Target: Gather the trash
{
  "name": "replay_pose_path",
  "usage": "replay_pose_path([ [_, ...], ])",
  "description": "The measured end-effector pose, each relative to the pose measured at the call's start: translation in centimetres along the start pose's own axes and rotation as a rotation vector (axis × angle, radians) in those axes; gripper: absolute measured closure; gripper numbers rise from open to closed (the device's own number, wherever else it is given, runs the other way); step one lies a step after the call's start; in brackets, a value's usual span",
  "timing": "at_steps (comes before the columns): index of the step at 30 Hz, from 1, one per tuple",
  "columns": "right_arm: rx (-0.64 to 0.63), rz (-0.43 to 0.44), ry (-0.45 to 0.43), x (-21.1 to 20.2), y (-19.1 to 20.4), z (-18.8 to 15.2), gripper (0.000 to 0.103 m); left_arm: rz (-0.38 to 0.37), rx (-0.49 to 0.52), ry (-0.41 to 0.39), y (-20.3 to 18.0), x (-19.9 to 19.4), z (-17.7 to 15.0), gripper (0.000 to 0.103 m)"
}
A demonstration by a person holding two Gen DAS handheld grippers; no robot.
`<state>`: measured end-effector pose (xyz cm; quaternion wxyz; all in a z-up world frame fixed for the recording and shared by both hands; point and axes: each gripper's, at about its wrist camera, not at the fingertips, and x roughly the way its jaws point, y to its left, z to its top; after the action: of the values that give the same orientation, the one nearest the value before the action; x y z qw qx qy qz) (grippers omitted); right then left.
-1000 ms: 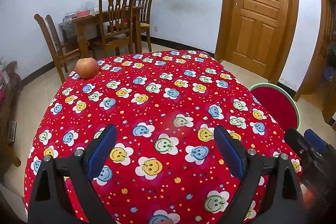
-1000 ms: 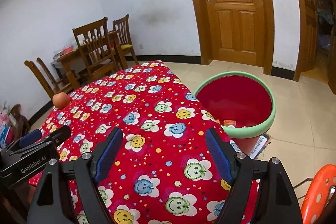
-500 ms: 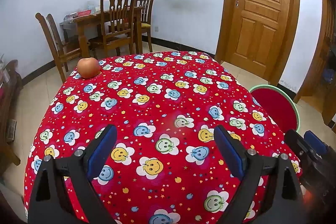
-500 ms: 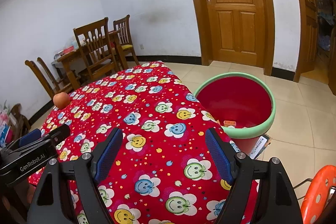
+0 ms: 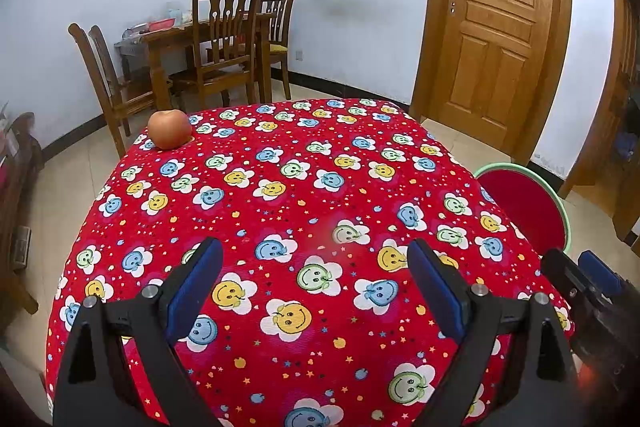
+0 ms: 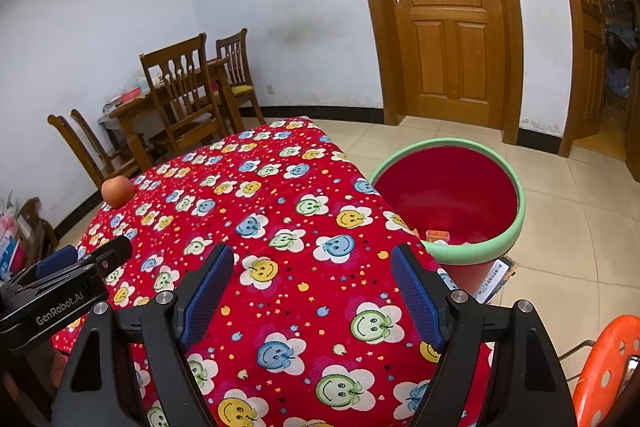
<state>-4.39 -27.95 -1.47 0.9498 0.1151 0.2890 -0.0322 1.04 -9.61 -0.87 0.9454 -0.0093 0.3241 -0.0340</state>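
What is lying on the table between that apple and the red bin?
Nothing but bare smiley-flower tablecloth lies between the apple at the far corner and the red bin beside the table. The right wrist view shows the whole stretch.

No visible change since earlier.

both wrist views look down close over the desk [image 5: 320,167]; both share the apple [image 5: 169,129] and bin [image 6: 472,255].
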Motion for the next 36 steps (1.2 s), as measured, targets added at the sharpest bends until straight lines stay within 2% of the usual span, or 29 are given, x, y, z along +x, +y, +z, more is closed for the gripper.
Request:
replay_pose_path([
  [36, 0.012, -0.033, 0.008, -0.37, -0.35, 0.05, 0.021, -0.007, -0.002, 0.002, -0.20, -0.57, 0.16, 0.011],
])
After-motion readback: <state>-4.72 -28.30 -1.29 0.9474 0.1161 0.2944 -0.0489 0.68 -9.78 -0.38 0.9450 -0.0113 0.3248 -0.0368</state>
